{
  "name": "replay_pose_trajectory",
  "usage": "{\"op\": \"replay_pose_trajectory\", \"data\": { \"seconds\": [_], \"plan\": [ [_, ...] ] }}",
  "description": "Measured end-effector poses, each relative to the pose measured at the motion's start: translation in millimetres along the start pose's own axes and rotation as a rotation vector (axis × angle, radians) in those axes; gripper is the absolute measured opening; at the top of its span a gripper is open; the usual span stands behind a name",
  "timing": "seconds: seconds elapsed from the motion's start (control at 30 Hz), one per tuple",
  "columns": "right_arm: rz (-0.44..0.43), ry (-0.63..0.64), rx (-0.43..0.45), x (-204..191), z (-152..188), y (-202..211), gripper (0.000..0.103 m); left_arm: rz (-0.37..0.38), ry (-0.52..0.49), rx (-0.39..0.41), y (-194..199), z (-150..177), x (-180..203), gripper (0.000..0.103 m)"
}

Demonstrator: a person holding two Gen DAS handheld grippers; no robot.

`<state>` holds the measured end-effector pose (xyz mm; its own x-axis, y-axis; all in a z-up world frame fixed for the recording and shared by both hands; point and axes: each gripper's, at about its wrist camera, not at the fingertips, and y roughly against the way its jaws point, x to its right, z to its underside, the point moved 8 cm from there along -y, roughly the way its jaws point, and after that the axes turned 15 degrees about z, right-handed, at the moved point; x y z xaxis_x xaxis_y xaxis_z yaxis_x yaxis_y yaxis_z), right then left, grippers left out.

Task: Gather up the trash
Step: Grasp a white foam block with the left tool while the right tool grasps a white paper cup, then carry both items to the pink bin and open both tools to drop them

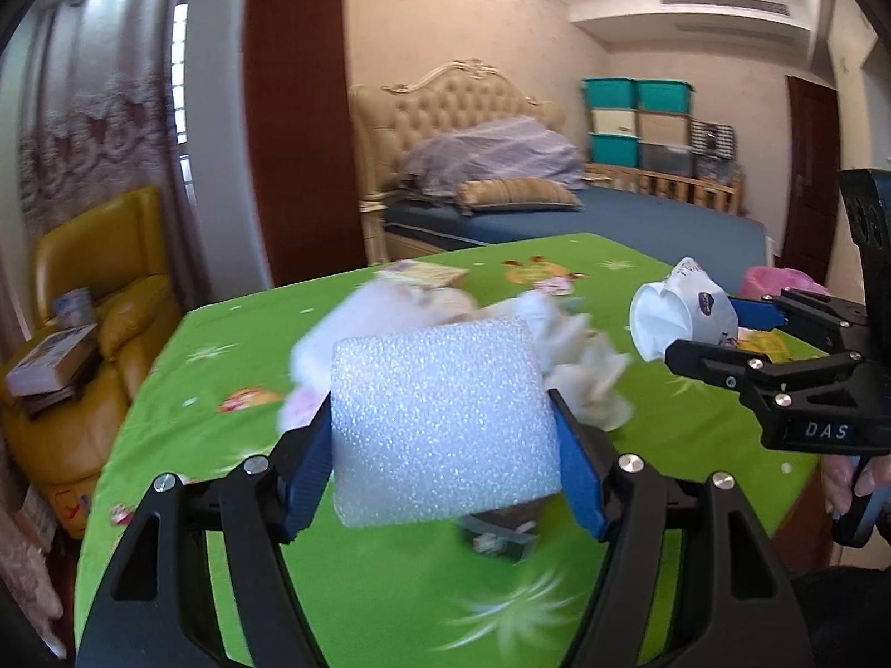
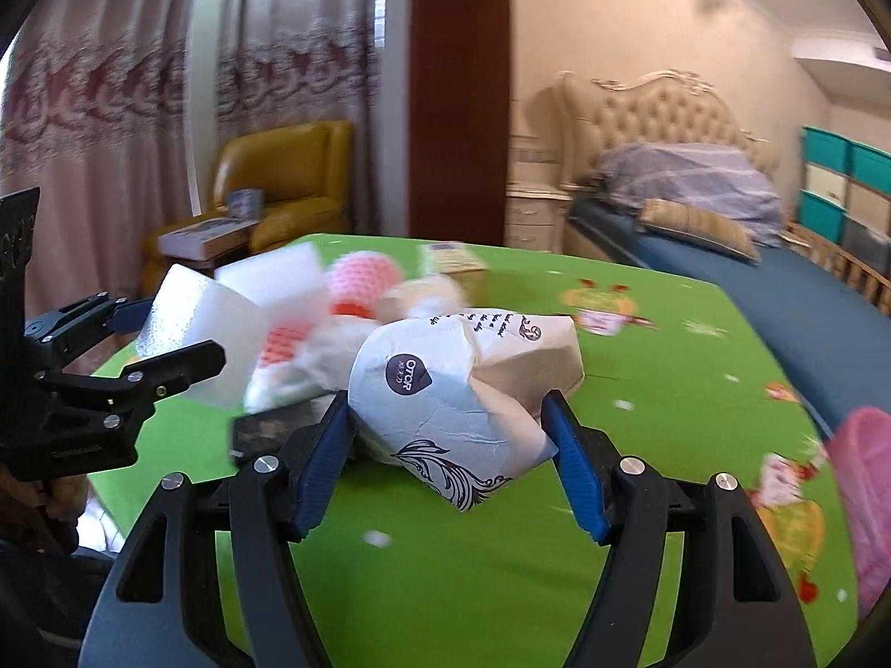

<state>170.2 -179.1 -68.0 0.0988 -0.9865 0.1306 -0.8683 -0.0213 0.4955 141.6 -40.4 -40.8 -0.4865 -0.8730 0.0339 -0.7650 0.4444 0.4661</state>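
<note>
My left gripper point(image 1: 444, 465) clamped the foam block point(image 1: 440, 417) at frame centre; my right gripper point(image 2: 448, 459) pinched the crumpled cup point(image 2: 445, 389) — its long axis ran up-right. The pink bag point(image 2: 869, 501) (presumably the bin) sat lower right, nearer my right hand.

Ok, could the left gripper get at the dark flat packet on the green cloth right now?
Probably not as things stand. The left gripper is shut on the white foam block, so its jaws are full. The dark packet lies just beneath and looks uncovered, but the block would have to be dropped first.
</note>
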Motion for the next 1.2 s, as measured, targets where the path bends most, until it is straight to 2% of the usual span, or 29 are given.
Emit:
{"op": "replay_pose_trajectory", "data": {
  "seconds": [0.17, 0.4, 0.8, 1.07, 1.2],
  "plan": [
    [0.111, -0.045, -0.005, 54, 4, 0, 0.066, 0.072, -0.057, -0.012, -34, -24, 34, 0.068],
    [0.272, -0.09, -0.01, 122, 13, 2, 0.066, 0.209, -0.054, -0.032, -85, -44, 87, 0.068],
    [0.504, -0.189, -0.057, 260, 46, 9, 0.066, 0.448, -0.132, -0.053, -153, -84, 214, 0.069],
    [0.583, -0.225, -0.067, 357, 70, 19, 0.066, 0.602, -0.136, -0.122, -220, -115, 310, 0.069],
    [0.623, -0.236, -0.071, 398, 80, 19, 0.066, 0.638, -0.154, -0.145, -258, -131, 355, 0.068]
  ]
}}
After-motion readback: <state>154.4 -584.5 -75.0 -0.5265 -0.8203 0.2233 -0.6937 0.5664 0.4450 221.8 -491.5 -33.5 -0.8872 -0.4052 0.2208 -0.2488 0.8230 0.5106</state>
